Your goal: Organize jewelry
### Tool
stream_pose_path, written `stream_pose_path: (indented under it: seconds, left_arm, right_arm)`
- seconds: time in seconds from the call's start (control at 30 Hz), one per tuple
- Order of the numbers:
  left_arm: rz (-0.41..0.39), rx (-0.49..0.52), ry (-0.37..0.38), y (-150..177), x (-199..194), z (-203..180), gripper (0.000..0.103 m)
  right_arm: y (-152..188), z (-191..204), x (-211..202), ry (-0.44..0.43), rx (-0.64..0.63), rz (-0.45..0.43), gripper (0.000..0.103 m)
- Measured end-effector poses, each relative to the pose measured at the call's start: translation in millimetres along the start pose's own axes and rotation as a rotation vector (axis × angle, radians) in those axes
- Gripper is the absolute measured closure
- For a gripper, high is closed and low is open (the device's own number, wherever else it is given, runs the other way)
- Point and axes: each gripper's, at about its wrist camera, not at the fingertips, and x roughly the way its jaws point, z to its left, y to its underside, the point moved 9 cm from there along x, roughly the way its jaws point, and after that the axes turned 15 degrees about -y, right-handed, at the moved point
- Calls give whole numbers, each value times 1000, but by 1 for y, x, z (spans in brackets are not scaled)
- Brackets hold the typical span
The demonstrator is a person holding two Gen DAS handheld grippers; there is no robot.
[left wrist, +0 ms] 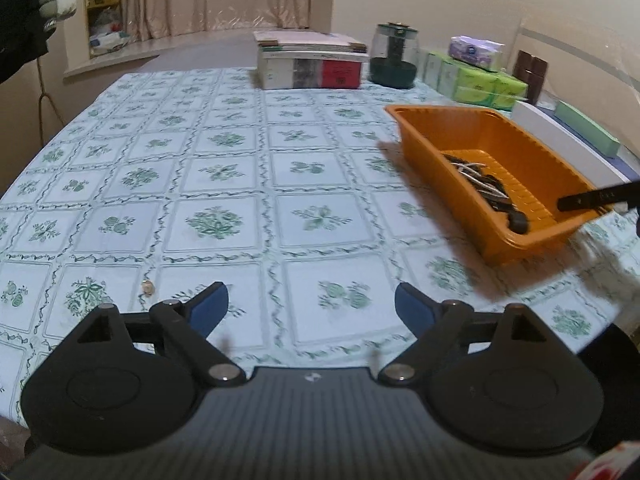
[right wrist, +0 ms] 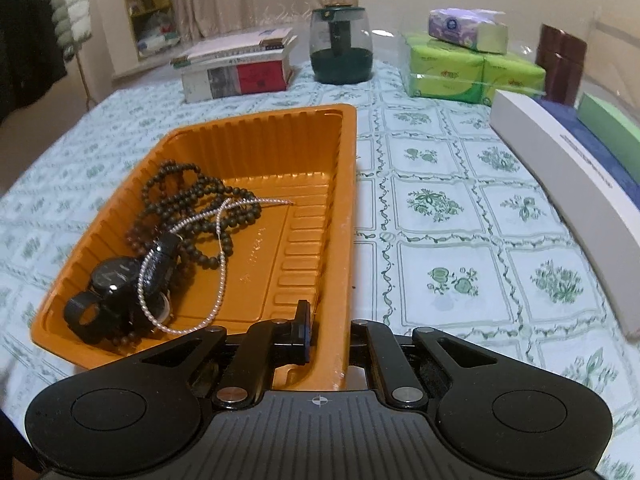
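An orange plastic tray (right wrist: 256, 140) stands on the floral tablecloth. In it lie a dark bead necklace (right wrist: 192, 196), a thin pearl chain (right wrist: 220, 264) and a black wristwatch (right wrist: 112, 276). My right gripper (right wrist: 326, 328) is shut on the tray's near right wall, one finger inside and one outside. In the left wrist view the tray (left wrist: 440, 136) sits at the right with the jewelry (left wrist: 488, 188) inside, and a right finger (left wrist: 596, 198) shows at its near corner. My left gripper (left wrist: 311, 304) is open and empty above the cloth. A small ring (left wrist: 147, 287) lies on the cloth by its left finger.
At the table's far edge are stacked books (right wrist: 236, 64), a dark green glass jar (right wrist: 342, 46), green tissue packs (right wrist: 472, 68) with a purple pack on top, and a brown box (right wrist: 560, 64). A long white box (right wrist: 568, 184) lies along the right side.
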Motion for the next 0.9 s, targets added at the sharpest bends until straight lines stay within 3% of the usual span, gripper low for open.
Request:
stream_pose_path:
  seconds: [0.13, 0.27, 0.43, 0.67, 0.7, 0.9]
  left_arm:
    - [-21, 7, -21, 1, -5, 0, 13]
    - [-64, 20, -121, -4, 0, 23, 13]
    - [-32, 0, -204, -4, 18, 56, 13]
    - [-20, -24, -210, 0, 28, 69, 13]
    - [-19, -23, -208, 1, 28, 70, 13]
    - [-26, -11, -207, 4, 31, 72, 15]
  right_arm:
    - [4, 6, -8, -17, 36, -26, 95]
    - [6, 9, -12, -16, 40, -39, 84]
    - [6, 11, -10, 0, 36, -8, 83]
    - [6, 12, -8, 32, 67, 70, 86]
    - [5, 11, -8, 46, 67, 75, 91]
    - [-9, 23, -15, 74, 51, 86, 92]
